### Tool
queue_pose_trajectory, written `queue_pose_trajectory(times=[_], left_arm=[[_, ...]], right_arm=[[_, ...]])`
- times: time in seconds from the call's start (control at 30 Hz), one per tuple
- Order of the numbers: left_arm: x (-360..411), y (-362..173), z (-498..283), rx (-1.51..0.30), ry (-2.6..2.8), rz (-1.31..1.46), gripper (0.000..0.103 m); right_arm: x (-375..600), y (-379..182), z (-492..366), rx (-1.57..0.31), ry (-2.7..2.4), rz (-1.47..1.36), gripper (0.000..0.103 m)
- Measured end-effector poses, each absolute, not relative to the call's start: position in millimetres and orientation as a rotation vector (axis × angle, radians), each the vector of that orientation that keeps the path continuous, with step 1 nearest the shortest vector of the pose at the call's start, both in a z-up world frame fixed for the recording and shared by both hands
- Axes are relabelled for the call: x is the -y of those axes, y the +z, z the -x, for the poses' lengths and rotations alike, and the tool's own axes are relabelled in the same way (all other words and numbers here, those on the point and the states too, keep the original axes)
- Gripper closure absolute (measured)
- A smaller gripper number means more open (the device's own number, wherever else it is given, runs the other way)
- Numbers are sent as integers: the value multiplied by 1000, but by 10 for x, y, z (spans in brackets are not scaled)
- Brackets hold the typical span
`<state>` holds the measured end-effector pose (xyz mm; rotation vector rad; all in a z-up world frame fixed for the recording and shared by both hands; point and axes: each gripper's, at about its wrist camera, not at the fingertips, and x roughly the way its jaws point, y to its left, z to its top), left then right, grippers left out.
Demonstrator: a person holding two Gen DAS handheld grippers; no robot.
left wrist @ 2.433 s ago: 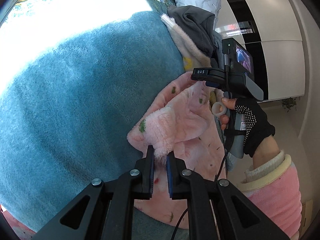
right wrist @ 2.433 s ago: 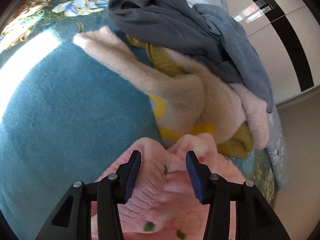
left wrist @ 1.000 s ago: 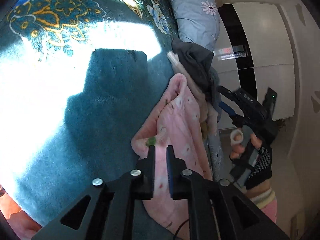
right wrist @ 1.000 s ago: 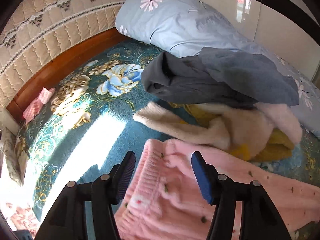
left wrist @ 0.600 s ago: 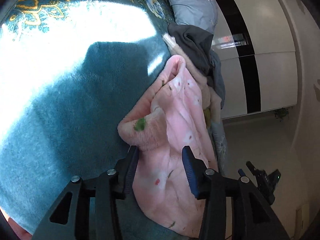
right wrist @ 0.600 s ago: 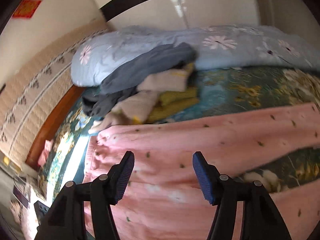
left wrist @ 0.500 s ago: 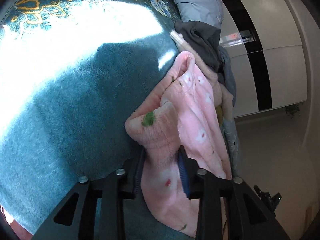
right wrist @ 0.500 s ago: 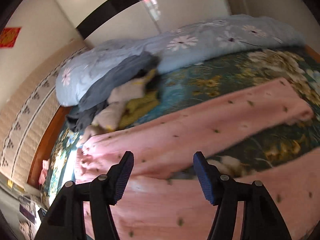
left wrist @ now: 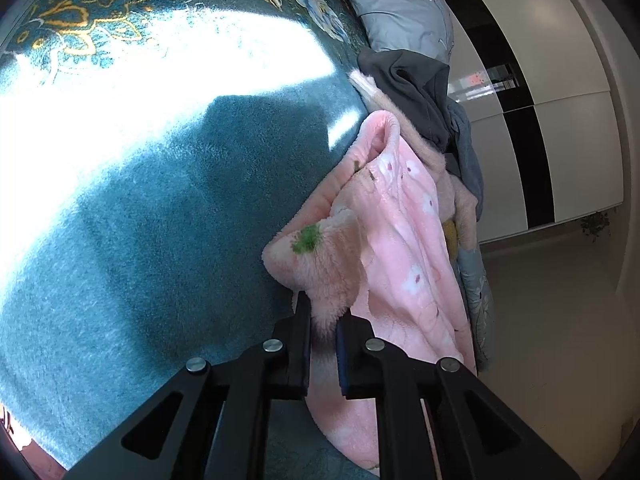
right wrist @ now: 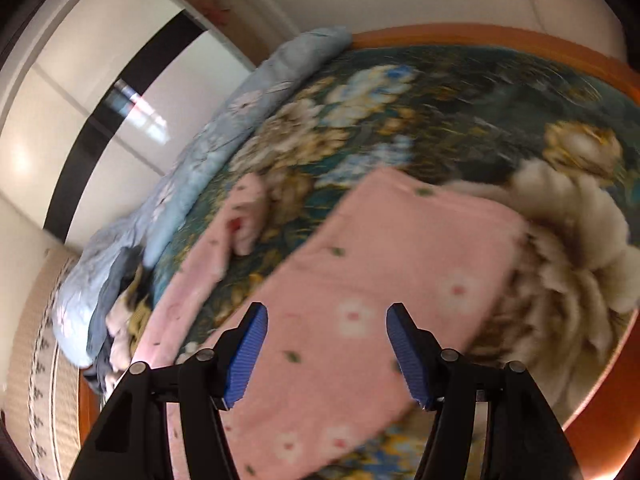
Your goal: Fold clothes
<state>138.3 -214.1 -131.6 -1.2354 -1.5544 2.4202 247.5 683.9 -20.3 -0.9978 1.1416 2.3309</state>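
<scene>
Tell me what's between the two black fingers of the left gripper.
A fluffy corner of the pink fleece flower-print garment sits between the left gripper fingers, whose jaws are closing on it. The left wrist view shows this.

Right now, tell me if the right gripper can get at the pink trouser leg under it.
Probably yes. The right gripper is open right over the pink trouser leg, which lies flat on the bedspread with nothing covering it. The view is blurred, though.
</scene>
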Motion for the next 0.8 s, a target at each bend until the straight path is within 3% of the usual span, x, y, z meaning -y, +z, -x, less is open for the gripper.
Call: queue_pose_trajectory(times=[0.33,0.57,0.73,0.8], left_arm=[[2155,-1321,-1405,1573,2441,1225,93],[2144,-1087,-1463,1514,2464,1169,92],[2082,-608,-1574,1397,2672,1019,71],[1973,-423,-1569,1338,2765,975,71]], right_arm=[[-7283,-812,-2763,-1347,2090,896,38],[-7077,-296,-2522,-1057,2207,736,38],[-6666,-111,-1685,-875,2437,899,38],[-6484,-183,-1285,-853,2486,991,38]])
